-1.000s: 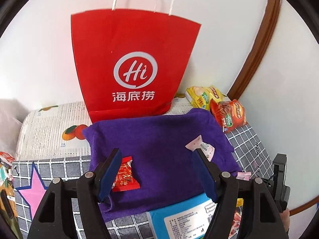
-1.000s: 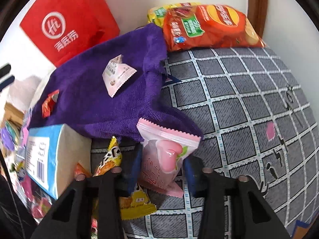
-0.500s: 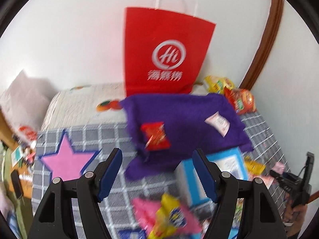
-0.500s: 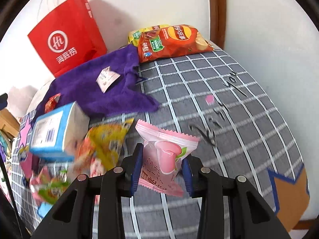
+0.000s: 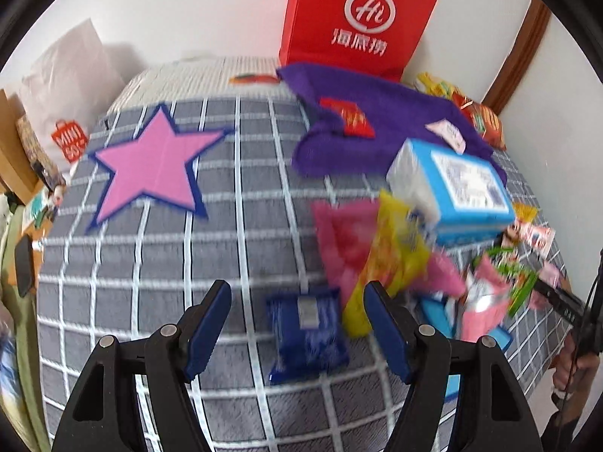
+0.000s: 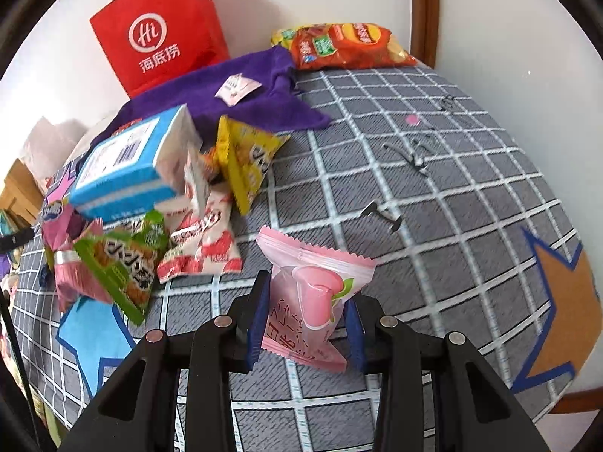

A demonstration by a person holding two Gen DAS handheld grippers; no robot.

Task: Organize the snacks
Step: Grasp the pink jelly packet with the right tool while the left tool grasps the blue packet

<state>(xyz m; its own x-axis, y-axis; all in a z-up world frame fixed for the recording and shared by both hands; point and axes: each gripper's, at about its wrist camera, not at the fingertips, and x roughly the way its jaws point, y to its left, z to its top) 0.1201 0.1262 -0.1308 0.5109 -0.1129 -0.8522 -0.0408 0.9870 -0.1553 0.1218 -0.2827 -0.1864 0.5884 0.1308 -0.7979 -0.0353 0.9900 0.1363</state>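
Note:
My right gripper (image 6: pixel 307 301) is shut on a pink peach jelly packet (image 6: pixel 316 293) and holds it above the grey checked bedcover (image 6: pixel 433 196). My left gripper (image 5: pixel 297 293) stands open over a dark blue snack packet (image 5: pixel 307 335) that lies flat between its fingers, untouched. A heap of snacks sits beside it: a yellow packet (image 5: pixel 392 248), a pink one (image 5: pixel 346 241) and a light blue box (image 5: pixel 459 192). On the purple cloth (image 5: pixel 388 120) lie a small red packet (image 5: pixel 348 116) and a pale pink packet (image 6: pixel 237 88).
A red paper bag (image 5: pixel 358 19) stands against the wall behind the cloth. Chip bags (image 6: pixel 346 45) lie in the far corner by a wooden door frame (image 6: pixel 424 11). A white plastic bag (image 5: pixel 64 83) sits far left. A hand (image 5: pixel 573 369) shows at the right edge.
The left gripper has drawn back and sunk from the purple cloth to the near bedcover, over the blue packet. The right gripper has pulled away from the cloth, still holding the pink packet.

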